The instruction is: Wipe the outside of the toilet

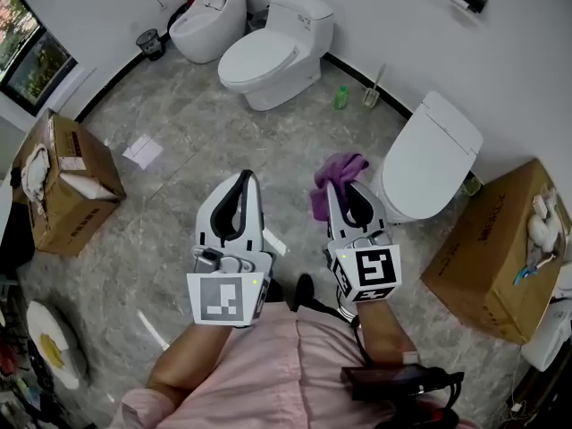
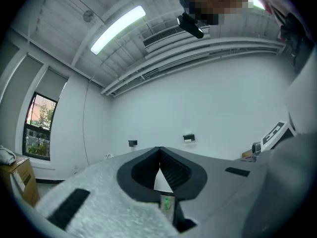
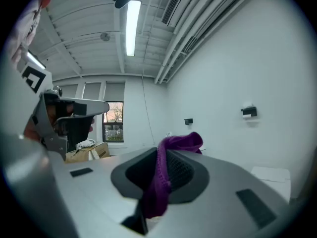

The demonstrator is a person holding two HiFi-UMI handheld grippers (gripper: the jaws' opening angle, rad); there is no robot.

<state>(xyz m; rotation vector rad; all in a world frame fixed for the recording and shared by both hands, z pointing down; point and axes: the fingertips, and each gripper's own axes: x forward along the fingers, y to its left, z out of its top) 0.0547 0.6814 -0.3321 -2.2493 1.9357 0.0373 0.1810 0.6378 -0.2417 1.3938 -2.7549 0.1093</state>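
In the head view my right gripper [image 1: 343,186] is shut on a purple cloth [image 1: 332,179], which bunches above its tips and hangs to the left. Just right of it stands a white toilet [image 1: 432,156] with its lid down, against the right wall. The right gripper view shows the cloth [image 3: 163,175] pinched between the jaws and draped down. My left gripper [image 1: 245,179] is shut with nothing in it, held level beside the right one over the grey floor; its tips [image 2: 159,150] meet in the left gripper view.
Two more white toilets [image 1: 268,52] [image 1: 208,18] stand at the back wall, with a green bottle [image 1: 340,97] and a brush [image 1: 372,90] nearby. Cardboard boxes sit at the left [image 1: 67,184] and right [image 1: 500,248]. A paper sheet [image 1: 142,151] lies on the floor.
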